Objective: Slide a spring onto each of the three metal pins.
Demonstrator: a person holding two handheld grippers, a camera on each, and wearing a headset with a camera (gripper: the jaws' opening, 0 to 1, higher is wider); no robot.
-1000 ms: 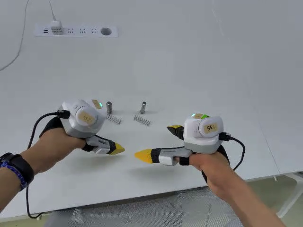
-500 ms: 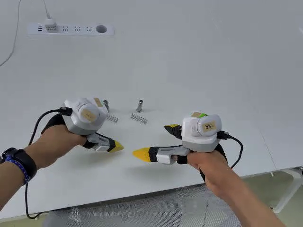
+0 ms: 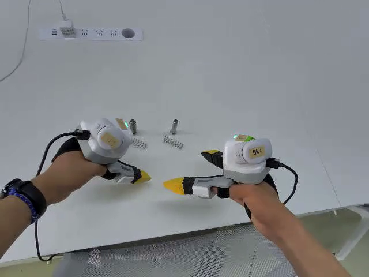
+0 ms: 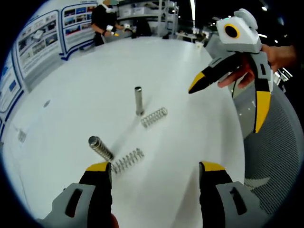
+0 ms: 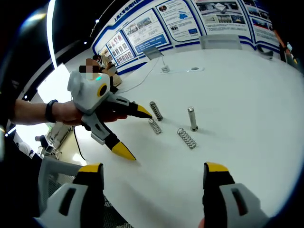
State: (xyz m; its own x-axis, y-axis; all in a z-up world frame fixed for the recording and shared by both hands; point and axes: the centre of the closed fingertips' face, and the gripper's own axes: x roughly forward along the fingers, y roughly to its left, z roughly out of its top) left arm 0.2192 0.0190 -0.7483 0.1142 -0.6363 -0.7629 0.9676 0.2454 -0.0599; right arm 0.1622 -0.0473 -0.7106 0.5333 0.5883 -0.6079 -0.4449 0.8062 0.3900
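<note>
On the smooth white desk, two short cylindrical metal pins are seen upright: a plain pin and a ribbed pin. Beside each, a loose coiled-wire spring is laid flat. The yellow-tipped left tool and right tool are held wide apart, nothing gripped.

**White bench in a poster-lined hall**

I look down on a broad white workbench, matte and evenly lit. Near its far edge lies a white power strip with one plug in it, and a thin cable trails off to the left. Below the near edge I see grey mesh (a chair seat, I think) and pale green floor. In the right gripper view, blue-and-white posters line the wall. In the left gripper view, a bright ceiling light strip glows overhead.
</note>
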